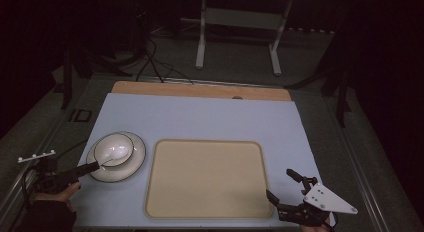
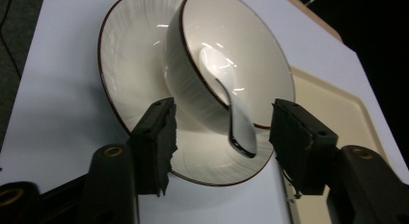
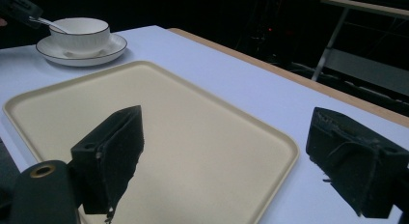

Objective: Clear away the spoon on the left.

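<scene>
While the left gripper [image 2: 219,132] stands wide around the spoon [image 2: 231,108] handle, that glossy, brittle-looking handle overhanging the bowl [image 2: 251,55] seems the hold.

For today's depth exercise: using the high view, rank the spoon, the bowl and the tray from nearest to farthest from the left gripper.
1. Spoon: handle by the left gripper.
2. Bowl: just beyond, on its saucer.
3. Tray: off to the right.
</scene>
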